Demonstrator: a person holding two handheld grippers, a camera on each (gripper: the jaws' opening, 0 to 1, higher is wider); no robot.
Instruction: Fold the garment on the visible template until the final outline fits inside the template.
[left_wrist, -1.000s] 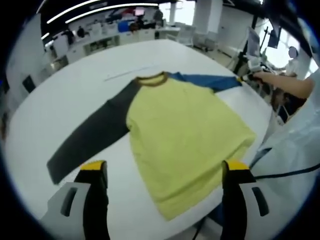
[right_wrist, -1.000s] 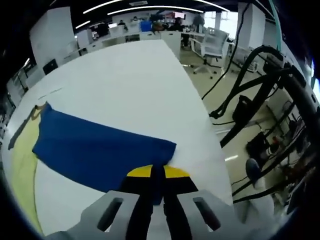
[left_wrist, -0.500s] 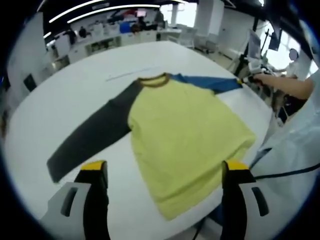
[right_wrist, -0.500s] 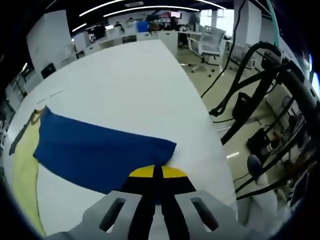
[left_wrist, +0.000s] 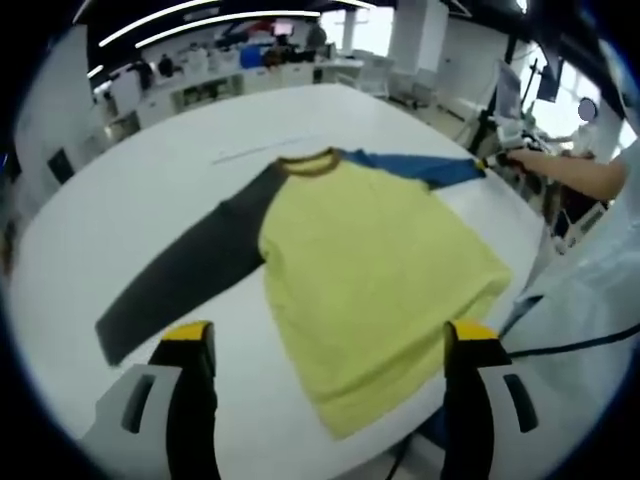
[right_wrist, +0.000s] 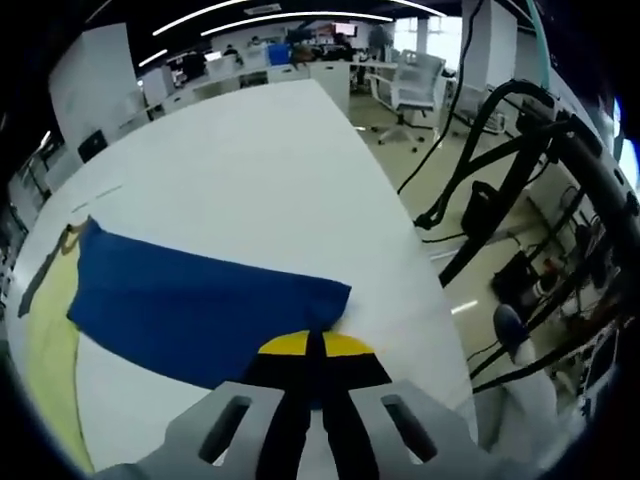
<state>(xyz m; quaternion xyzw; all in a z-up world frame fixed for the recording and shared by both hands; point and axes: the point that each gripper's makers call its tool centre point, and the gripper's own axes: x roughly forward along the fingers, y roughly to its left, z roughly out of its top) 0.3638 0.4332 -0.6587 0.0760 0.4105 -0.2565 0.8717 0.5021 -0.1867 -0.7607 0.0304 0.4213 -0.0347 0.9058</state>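
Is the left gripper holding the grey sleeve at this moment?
No. The left gripper is open, its jaws spread above the table, and the grey sleeve lies flat beyond them.

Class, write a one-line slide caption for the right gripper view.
Right claw shut on the cuff of the blue sleeve, spread flat on the white table.

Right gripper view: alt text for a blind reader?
The right gripper is shut on the cuff end of a blue sleeve lying flat on a white table. The shirt's yellow body shows at left; cables and an office chair stand beyond the table.
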